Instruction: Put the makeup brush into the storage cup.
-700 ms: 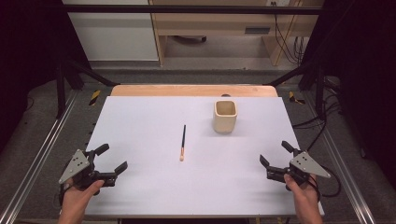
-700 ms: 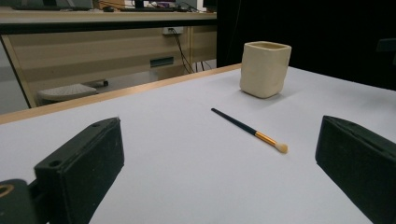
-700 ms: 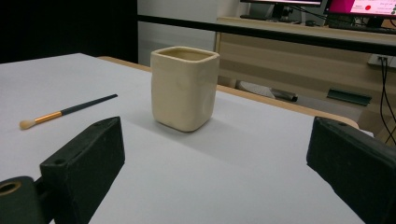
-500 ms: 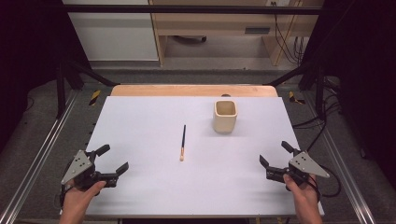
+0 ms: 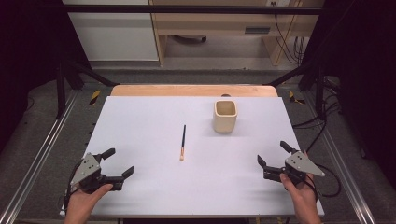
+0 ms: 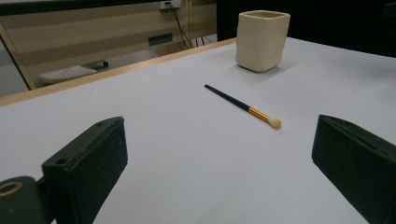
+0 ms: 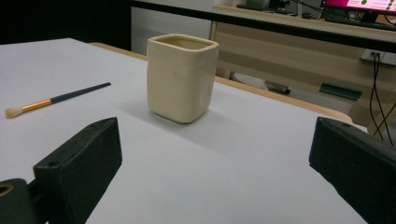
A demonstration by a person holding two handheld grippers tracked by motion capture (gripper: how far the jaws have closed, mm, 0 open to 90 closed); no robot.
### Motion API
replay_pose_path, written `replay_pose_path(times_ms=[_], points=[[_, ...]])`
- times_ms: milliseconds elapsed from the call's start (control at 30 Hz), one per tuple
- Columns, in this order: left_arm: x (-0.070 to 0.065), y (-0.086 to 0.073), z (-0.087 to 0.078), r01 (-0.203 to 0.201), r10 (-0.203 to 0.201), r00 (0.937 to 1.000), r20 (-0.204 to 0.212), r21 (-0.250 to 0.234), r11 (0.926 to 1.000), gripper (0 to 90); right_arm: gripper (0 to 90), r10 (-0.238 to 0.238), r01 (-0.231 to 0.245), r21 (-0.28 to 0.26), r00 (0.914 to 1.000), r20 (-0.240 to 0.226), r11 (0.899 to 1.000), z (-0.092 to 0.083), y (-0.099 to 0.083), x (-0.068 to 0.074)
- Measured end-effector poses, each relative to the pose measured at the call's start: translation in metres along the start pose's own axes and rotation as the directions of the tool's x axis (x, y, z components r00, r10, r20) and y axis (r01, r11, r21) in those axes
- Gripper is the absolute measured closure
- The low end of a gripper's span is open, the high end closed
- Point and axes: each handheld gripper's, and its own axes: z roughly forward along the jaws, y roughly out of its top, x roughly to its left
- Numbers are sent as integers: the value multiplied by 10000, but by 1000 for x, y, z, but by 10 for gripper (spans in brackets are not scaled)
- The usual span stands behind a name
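While both tongs gape with nothing between them, cream cup (image 5: 225, 115) upright, brush (image 5: 183, 143) flat beside it.

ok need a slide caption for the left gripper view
Open left gripper faces a small brush lying flat on the white table, cream square cup upright beyond it.

Two handheld grippers, the left gripper (image 5: 116, 163) and the right gripper (image 5: 272, 154), share one build: matte black bodies, blocky black jaws and a grey three-cornered plate on top dotted with small dark screws. A round brass-coloured fitting sits beside a jaw in each gripper view. Black cable trails from the right unit. The forearms appear bare, with no sleeve discernible.
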Motion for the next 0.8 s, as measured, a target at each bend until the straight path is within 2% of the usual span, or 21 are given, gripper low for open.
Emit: replay_pose_path(times_ms=[100,167,300,367,433,467,533,567,600,633,700,767,800], points=[[-5,1,4,141,-141,9999,35,-27,9999,38,28,-107,107,9,9999,-38,9999,1,0,1],[-14,3,12,171,-172,9998,81,162,9997,38,27,-211,211,50,9998,-43,9998,0,1,4],[-23,5,24,204,-213,9997,155,524,9984,41,27,-341,341,99,9994,3,9994,-1,0,6],[-35,10,39,-114,85,9995,289,1008,9948,45,27,-385,385,139,9993,-8,9992,-1,0,6],[-44,14,49,-508,468,9985,288,1598,9858,49,26,-416,415,174,9991,68,9990,-1,0,7],[-44,14,49,-508,468,9985,288,1598,9858,52,26,-416,415,174,9991,68,9990,-1,0,7],[-55,20,65,-890,845,9960,303,2070,9743,58,26,-436,434,192,9990,91,9989,0,0,7],[-55,20,65,-890,845,9960,303,2070,9743,58,26,-436,434,192,9990,91,9989,0,0,7],[-61,26,76,-947,895,9954,332,2276,9691,58,26,-435,433,216,9990,61,9988,1,0,8],[-61,26,76,-947,895,9954,332,2276,9691,57,26,-435,433,216,9990,61,9988,1,0,8],[-69,39,91,-904,837,9958,371,2499,9640,57,26,-500,500,204,9987,-22,9985,2,2,10],[-71,43,96,-875,805,9960,381,2537,9633,57,26,-574,574,153,9983,-48,9982,2,2,11],[-75,52,104,-655,591,9977,328,2579,9640,57,26,-602,603,94,9981,-86,9981,1,3,12]])
